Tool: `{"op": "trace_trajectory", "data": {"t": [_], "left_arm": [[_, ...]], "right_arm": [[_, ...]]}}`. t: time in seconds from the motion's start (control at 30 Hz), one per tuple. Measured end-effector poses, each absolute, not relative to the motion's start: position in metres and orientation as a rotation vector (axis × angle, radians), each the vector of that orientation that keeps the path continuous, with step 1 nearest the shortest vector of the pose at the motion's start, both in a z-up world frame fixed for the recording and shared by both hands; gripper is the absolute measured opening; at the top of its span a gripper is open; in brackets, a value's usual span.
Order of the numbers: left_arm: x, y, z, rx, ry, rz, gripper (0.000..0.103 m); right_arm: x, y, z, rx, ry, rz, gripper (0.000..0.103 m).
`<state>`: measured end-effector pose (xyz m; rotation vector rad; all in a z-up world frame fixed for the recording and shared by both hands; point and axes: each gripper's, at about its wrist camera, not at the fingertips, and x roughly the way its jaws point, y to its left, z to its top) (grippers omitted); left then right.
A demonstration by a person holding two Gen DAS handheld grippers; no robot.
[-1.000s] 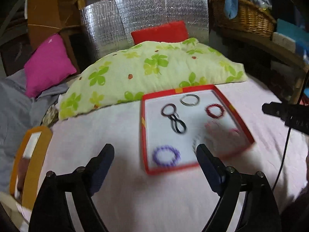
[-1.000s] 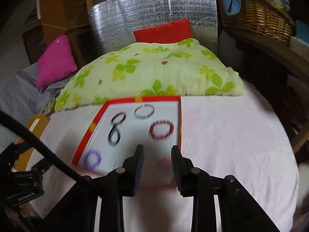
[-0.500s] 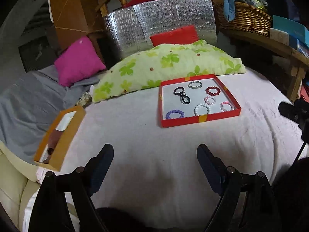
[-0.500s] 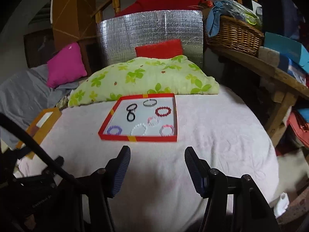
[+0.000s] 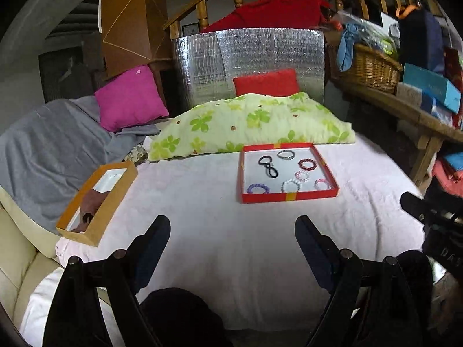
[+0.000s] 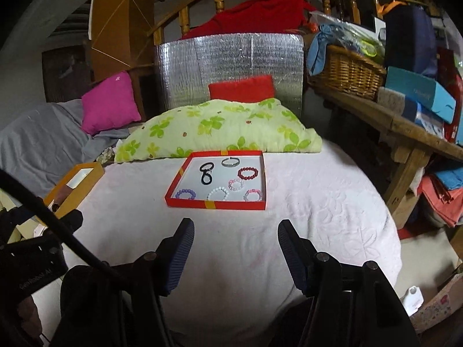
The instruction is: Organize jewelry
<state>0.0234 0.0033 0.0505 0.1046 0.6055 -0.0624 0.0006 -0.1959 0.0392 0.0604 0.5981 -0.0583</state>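
A red tray [image 5: 288, 197] [image 6: 215, 204] lies on the white bedspread, in front of a green-flowered pillow. It holds several bracelets: a dark red one [image 5: 307, 164] [image 6: 247, 172], a purple one [image 5: 257, 188] [image 6: 186, 194], a white one [image 5: 291, 185] [image 6: 218, 194], pink ones, a silver ring [image 5: 286, 154] and black loops [image 5: 268, 166] [image 6: 206, 171]. My left gripper [image 5: 233, 231] is open and empty, well short of the tray. My right gripper [image 6: 235, 234] is open and empty, a short way in front of the tray.
An orange box [image 5: 97, 202] [image 6: 73, 189] with dark cloth inside sits at the bed's left edge. A green-flowered pillow [image 5: 251, 123], pink cushion [image 5: 130, 101] and grey blanket [image 5: 52, 144] lie behind. A wooden bench [image 6: 405, 133] with a basket [image 6: 347, 72] stands right.
Both grippers have pulled back from the tray, so it looks farther and smaller. The right gripper, nearly shut over the tray one second ago, has opened. All bracelets lie in the tray.
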Motion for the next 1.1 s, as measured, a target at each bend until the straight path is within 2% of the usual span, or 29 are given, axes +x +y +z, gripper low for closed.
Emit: {"op": "trace_trajectory", "data": {"t": [1.1], "left_arm": [[-0.009,0.01,0.093,0.125,0.495,-0.003,0.088]], "right_arm": [[-0.026,-0.196,0.071,0.056,0.534,-0.064,0.065]]}}
